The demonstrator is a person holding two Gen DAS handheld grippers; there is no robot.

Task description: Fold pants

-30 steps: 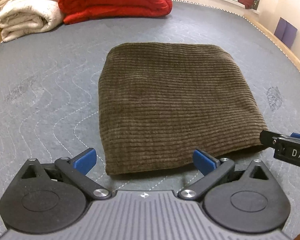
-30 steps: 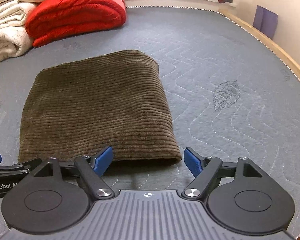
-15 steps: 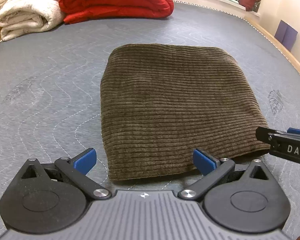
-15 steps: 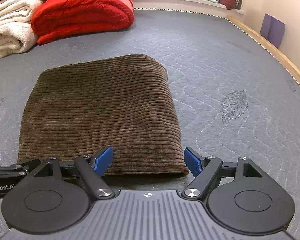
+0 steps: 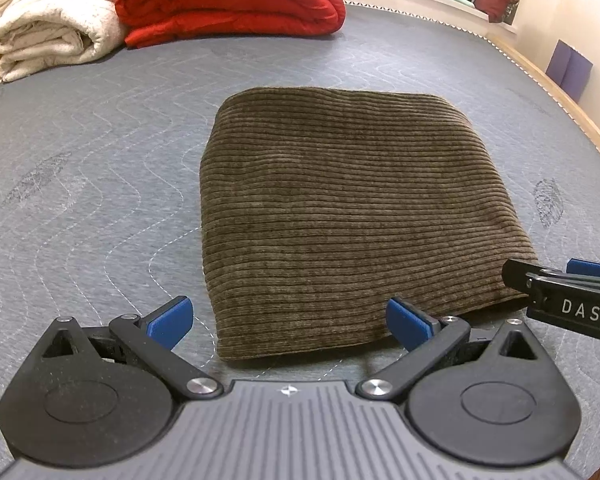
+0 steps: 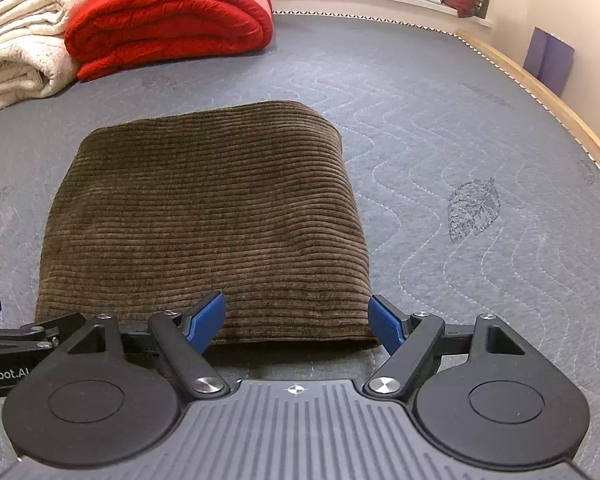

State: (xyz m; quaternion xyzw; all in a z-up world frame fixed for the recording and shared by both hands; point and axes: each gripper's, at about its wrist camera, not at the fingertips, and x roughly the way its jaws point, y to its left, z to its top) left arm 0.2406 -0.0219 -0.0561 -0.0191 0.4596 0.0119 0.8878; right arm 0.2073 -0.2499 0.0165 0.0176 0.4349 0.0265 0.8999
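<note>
Looking down, you see the brown pants (image 5: pixel 352 216) lying flat on the grey bed (image 5: pixel 80 184), folded into a neat square. Your left gripper (image 5: pixel 288 320) is wide open, holding nothing, at the near left corner. Your right gripper (image 6: pixel 298 318) is wide open too, empty, at the near right corner. The folding looks almost done. If you want one more fold, pinch both near corners at the same time, lift gently, and lay them evenly on the far edge

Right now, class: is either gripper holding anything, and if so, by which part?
Nothing is held. The left gripper and right gripper both stand open at the near edge of the folded brown pants.
</note>
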